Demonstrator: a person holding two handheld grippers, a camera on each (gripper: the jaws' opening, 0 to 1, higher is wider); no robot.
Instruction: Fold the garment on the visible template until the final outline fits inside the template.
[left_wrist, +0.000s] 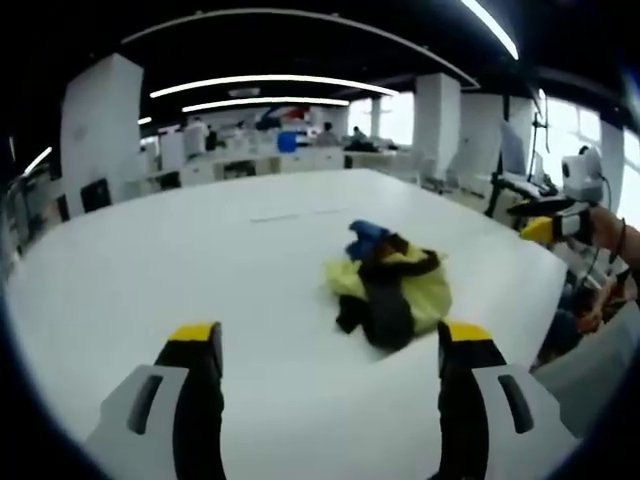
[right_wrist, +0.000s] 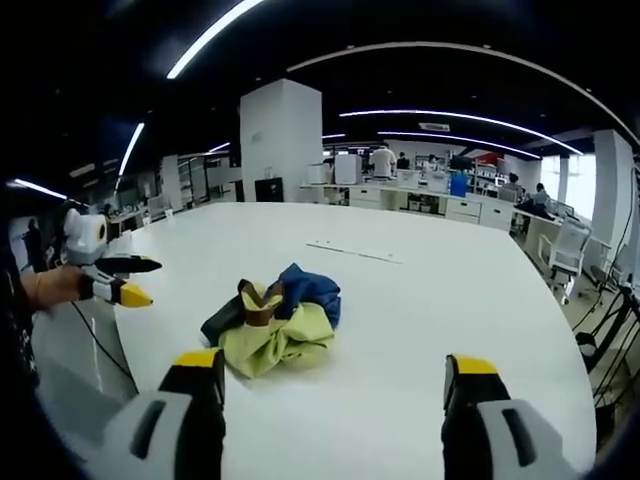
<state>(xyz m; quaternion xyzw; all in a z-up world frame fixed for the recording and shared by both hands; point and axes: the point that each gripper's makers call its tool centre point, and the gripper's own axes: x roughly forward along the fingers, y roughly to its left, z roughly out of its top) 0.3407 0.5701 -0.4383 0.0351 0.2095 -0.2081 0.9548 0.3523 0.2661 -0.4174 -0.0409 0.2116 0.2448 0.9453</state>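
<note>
Your crumpled garment lies near the white tabletop edge, open surface all around. Your left claw and right claw are both spread wide, holding nothing.

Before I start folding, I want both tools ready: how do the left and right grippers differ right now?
The left gripper points at the garment's yellow-and-black side; the right gripper faces its blue-and-yellow side. The garment lies between the left's jaws but nearer the right's left jaw. Both are open, empty, above the white table.

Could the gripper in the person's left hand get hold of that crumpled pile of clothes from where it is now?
Probably yes. The left gripper is open and aimed at the crumpled garment, with only bare white table between them. The right gripper hovers apart, not blocking.
</note>
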